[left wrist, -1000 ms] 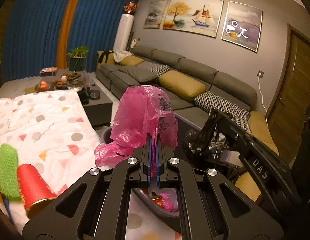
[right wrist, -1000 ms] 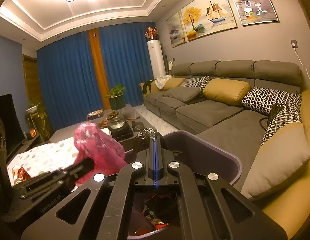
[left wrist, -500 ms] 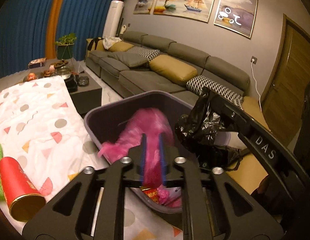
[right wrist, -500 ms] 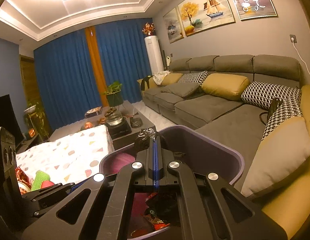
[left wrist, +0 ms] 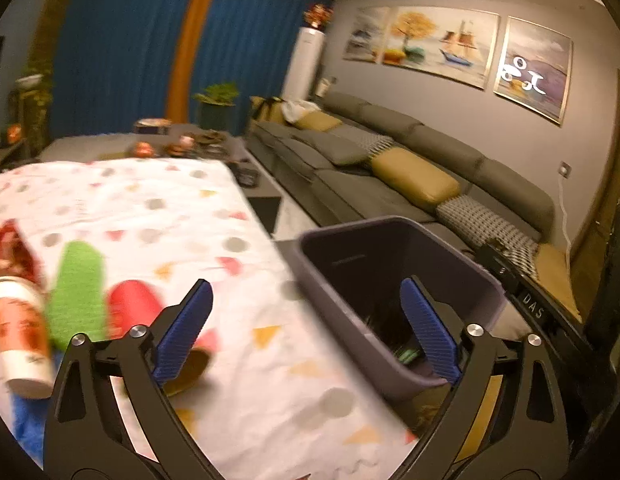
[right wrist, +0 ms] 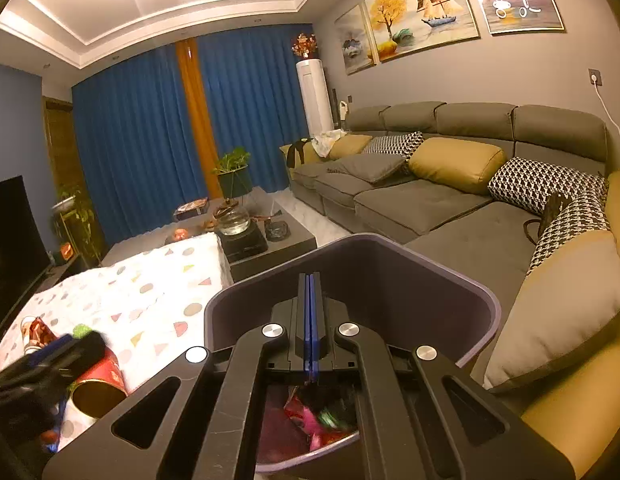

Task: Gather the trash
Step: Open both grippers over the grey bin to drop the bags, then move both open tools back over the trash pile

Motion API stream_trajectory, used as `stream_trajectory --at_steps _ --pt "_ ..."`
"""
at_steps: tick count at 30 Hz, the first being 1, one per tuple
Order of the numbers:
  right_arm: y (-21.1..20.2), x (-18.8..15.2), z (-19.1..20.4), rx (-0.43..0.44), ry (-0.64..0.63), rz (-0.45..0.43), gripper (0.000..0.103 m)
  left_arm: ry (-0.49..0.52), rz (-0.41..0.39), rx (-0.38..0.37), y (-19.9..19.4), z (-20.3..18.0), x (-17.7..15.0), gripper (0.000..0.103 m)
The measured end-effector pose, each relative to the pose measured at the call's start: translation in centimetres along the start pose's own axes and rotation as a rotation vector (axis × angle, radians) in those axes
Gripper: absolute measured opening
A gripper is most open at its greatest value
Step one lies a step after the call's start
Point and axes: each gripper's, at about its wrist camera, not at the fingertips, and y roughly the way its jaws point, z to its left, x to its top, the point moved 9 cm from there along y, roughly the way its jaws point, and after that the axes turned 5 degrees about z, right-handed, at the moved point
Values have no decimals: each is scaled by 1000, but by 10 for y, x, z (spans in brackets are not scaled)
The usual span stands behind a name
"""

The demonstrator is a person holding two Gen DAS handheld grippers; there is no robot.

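Note:
My left gripper [left wrist: 305,320] hovers over the patterned tablecloth [left wrist: 169,220] beside the purple-grey bin [left wrist: 390,280]. Its jaws are opening wide and nothing is between them. A red paper cup [left wrist: 129,308] lies on its side just left of the left finger, next to a green foam net [left wrist: 75,292] and a white-and-red cup [left wrist: 17,332]. My right gripper [right wrist: 310,280] is shut above the bin [right wrist: 430,280], with nothing visible between its pads. Pink and coloured trash [right wrist: 314,420] lies in the bin's bottom. The left gripper [right wrist: 49,360] appears blurred near the red cup [right wrist: 101,380].
A red snack wrapper [left wrist: 9,248] lies at the table's left edge. A dark coffee table [right wrist: 269,236] with tea things stands behind the cloth. The grey sofa [right wrist: 430,200] with yellow and patterned cushions runs along the right wall.
The left gripper let the pink bag fall into the bin, opened wide and swung left over the table. The right gripper stayed put; the black plastic at its tip is no longer seen.

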Motion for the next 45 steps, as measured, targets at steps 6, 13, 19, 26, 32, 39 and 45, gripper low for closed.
stream_trajectory --at_steps 6,13,19,26,32,39,45 --pt "-11 -5 -1 -18 14 -19 52 -11 -53 114 -46 41 -11 96" --pt "-35 -12 15 -28 -12 -44 70 -68 -93 259 -96 103 -30 96" --pt "-58 -30 49 -2 -79 -51 80 -105 -107 316 -127 133 -42 96" --pt "-71 -51 88 52 -116 -22 84 -128 -117 363 -161 159 -58 96" --pt "-75 -73 121 88 -148 11 84 -147 -128 391 -185 176 -64 96" --pt "-73 -87 138 117 -169 37 84 -161 -113 388 -187 183 -66 96" --pt "-65 -92 148 134 -186 47 84 -168 -59 366 -154 184 -64 96"
